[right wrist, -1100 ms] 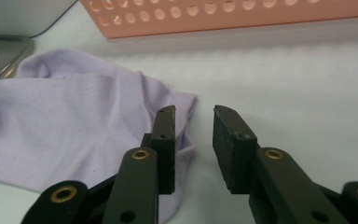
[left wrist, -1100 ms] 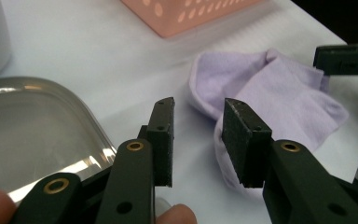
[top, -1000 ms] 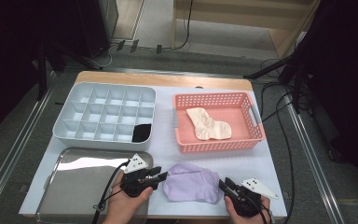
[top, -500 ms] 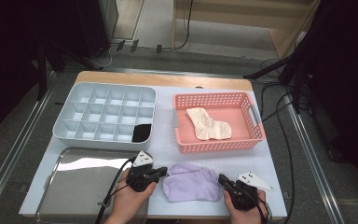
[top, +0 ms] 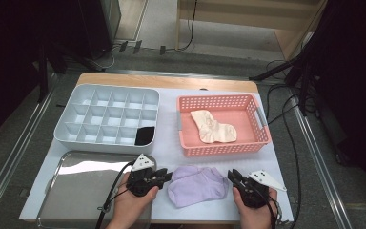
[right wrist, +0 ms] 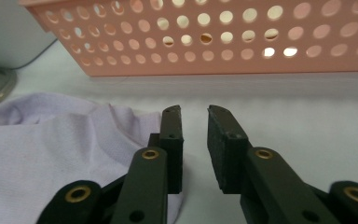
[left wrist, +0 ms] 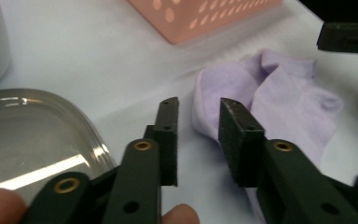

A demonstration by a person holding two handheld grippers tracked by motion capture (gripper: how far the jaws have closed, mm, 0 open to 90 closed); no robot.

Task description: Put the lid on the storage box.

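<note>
Since a second ago both grippers have drawn in toward the soft lilac knitted sock point(top: 198, 185), which lies crumpled on the white table covering point(top: 169, 147) between them; the left gripper point(top: 163, 177) now sits just beside its toe end, the right gripper point(top: 233, 177) just beside the cuff end. Neither holds anything; both sets of jaws stand parted with a narrow gap, nothing between them.

Judgement: a pinch at each end appears to be the step in hand; each gripper should take a single raised fold of fabric, not press flat into the cloth, since the knit is limp and will slide on the smooth covering.

Fixtures, largest first: a shallow polished metal tray point(top: 76, 191), glossy and rounded at the corners, near left; a pale grey plastic divider box point(top: 107, 119) with square cells, one holding a dark item; a salmon perforated plastic basket point(top: 262, 129), rigid, holding a cream ribbed sock point(top: 213, 126).
</note>
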